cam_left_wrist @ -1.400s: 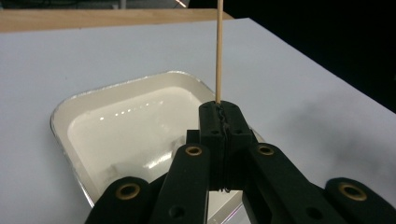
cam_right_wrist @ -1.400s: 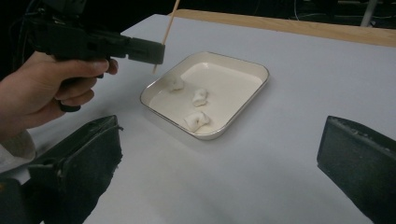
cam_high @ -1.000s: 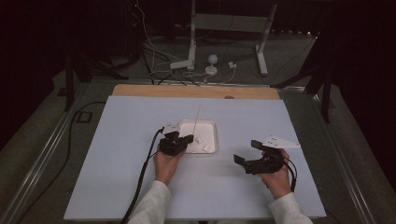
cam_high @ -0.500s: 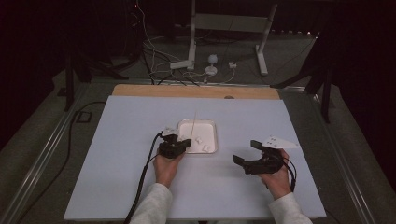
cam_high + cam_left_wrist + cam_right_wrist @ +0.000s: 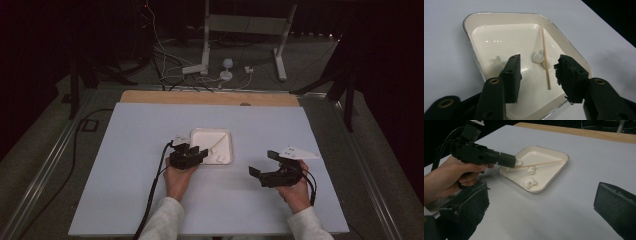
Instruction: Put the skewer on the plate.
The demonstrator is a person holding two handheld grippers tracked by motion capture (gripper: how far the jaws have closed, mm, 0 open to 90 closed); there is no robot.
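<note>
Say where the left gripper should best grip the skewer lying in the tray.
Probably the near end of the skewer, taken from above with the left gripper, whose jaws have just been opening. It lies flat on the floor of the tray, beside a marshmallow; the near stretch looks bare, so the jaws can straddle it crosswise.

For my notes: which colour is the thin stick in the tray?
Light tan, like bare wood. The stick shows best in the left gripper view.

Dark room, grey floor (image 5: 45, 165), cables (image 5: 175, 60), metal stand (image 5: 210, 35) behind table (image 5: 150, 200)
</note>
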